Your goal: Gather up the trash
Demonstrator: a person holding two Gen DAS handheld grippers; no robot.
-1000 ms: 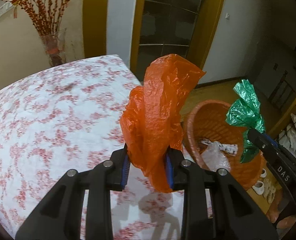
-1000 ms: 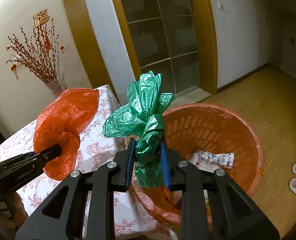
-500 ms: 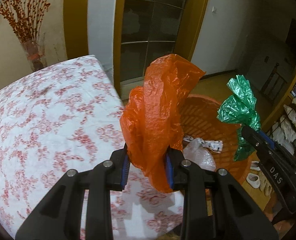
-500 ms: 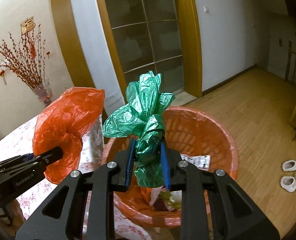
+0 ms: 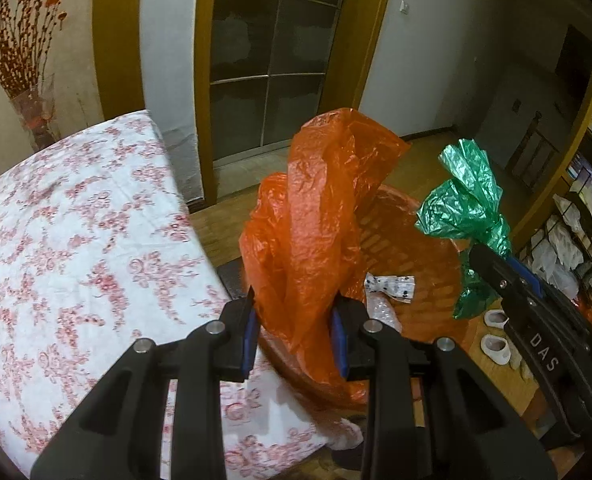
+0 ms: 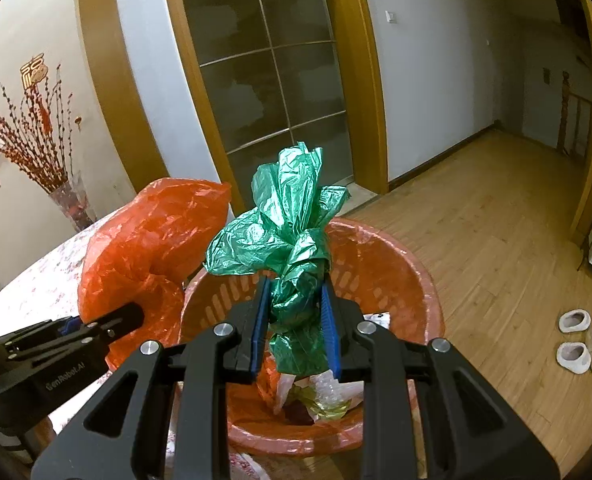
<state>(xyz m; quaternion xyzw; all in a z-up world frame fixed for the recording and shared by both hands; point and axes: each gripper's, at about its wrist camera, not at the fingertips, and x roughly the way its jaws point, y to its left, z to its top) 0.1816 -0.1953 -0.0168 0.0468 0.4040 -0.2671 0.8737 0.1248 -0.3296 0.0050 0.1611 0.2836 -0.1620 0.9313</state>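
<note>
My left gripper is shut on a crumpled orange plastic bag, held over the table's right edge beside the orange basket. My right gripper is shut on a twisted green plastic bag, held above the orange basket. The basket stands on the floor and holds wrappers and clear plastic. In the left wrist view the green bag and the right gripper show at the right. In the right wrist view the orange bag and the left gripper show at the left.
A table with a red-flowered white cloth fills the left. A vase of red twigs stands at its far end. Glass doors lie behind. White slippers sit on the wooden floor at the right, near a rack.
Both grippers have moved right, away from the table and toward the basket, each still holding its bag. The right gripper now hangs over the basket's inside; the left has reached the table edge.
</note>
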